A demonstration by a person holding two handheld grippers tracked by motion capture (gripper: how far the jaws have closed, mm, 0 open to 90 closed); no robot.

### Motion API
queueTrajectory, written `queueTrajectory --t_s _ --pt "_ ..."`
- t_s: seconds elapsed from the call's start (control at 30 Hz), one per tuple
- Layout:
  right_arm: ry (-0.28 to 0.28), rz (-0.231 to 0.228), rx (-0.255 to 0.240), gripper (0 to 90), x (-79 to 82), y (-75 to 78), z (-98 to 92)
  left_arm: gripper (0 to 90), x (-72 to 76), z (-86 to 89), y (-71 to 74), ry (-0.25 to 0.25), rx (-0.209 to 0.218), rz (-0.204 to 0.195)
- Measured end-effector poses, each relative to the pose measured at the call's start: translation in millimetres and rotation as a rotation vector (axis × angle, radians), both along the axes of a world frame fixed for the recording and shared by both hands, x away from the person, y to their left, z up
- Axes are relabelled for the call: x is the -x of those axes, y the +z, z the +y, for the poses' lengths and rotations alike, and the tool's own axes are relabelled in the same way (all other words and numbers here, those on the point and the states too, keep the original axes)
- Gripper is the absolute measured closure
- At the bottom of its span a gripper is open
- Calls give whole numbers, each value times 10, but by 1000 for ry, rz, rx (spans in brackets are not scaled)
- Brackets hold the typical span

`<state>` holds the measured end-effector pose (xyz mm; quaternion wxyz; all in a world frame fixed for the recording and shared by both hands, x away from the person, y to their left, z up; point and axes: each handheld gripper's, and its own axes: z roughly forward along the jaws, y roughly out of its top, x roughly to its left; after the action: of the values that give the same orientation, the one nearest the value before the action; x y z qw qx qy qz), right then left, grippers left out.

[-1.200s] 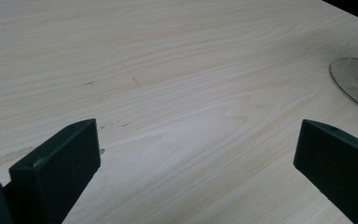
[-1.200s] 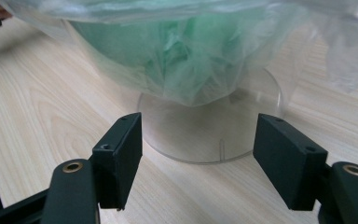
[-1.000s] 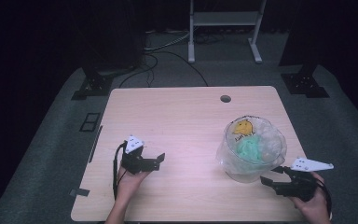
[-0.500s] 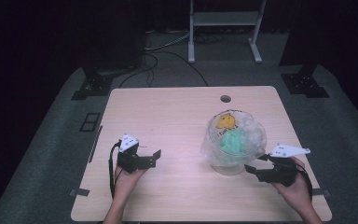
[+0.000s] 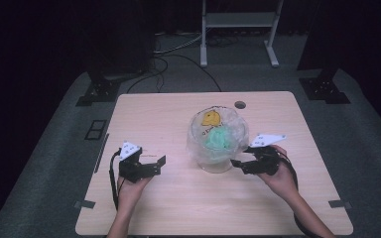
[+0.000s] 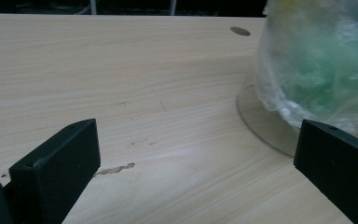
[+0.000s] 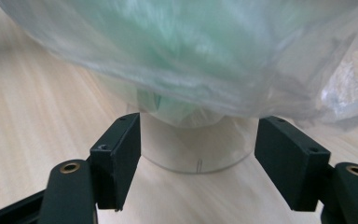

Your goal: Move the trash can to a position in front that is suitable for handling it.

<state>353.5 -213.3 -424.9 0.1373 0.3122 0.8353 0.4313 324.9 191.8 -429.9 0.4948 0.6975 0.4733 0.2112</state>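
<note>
Centrally on the pale wooden table (image 5: 178,198) stands a clear round container wrapped in crinkled plastic film (image 5: 217,140), green stuffing and something yellow, perhaps a toy, inside. Its clear base sits between the spread jaws of the right gripper (image 5: 239,164). Left of the container, well apart, the left gripper (image 5: 159,163) gapes wide.

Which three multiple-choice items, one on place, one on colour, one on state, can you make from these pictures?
1. Where does the bag-wrapped bowl stand on the table?
A. between the two hand-held grippers
B. on the floor
C. at the near left corner

2. What colour is most of the stuff inside the bag?
A. red
B. green
C. blue

3. How is the right hand-held gripper?
A. shut
B. open around the bowl's clear base
C. lying upside down

Answers: 1 A, it stands with the left hand-held gripper on one side and the right one on the other; 2 B, green shows through the plastic; 3 B, its jaws stand apart either side of the base.
</note>
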Motion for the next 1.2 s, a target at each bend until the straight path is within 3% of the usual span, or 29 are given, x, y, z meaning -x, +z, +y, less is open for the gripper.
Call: queueTrajectory --t_s 0.1,0.37,0.73,0.83,1.0,1.13,1.2 --pt "12 1 6 307 -100 -8 167 0 1 3 5 -3 2 -1" --pt "41 32 -81 308 -355 32 507 0 11 32 48 -5 18 -15" --pt "71 47 -127 303 -470 11 838 0 20 79 119 -2 42 -35" --pt "82 60 -144 303 -454 -17 831 0 25 89 159 -10 48 -39" --pt "71 80 -123 303 -428 -98 731 0 -19 82 260 -24 55 -51" --pt "43 92 -127 304 -424 -91 553 0 -64 56 345 -33 59 -67" --pt "26 91 -127 306 -419 -60 458 0 -127 5 425 -41 40 -85"
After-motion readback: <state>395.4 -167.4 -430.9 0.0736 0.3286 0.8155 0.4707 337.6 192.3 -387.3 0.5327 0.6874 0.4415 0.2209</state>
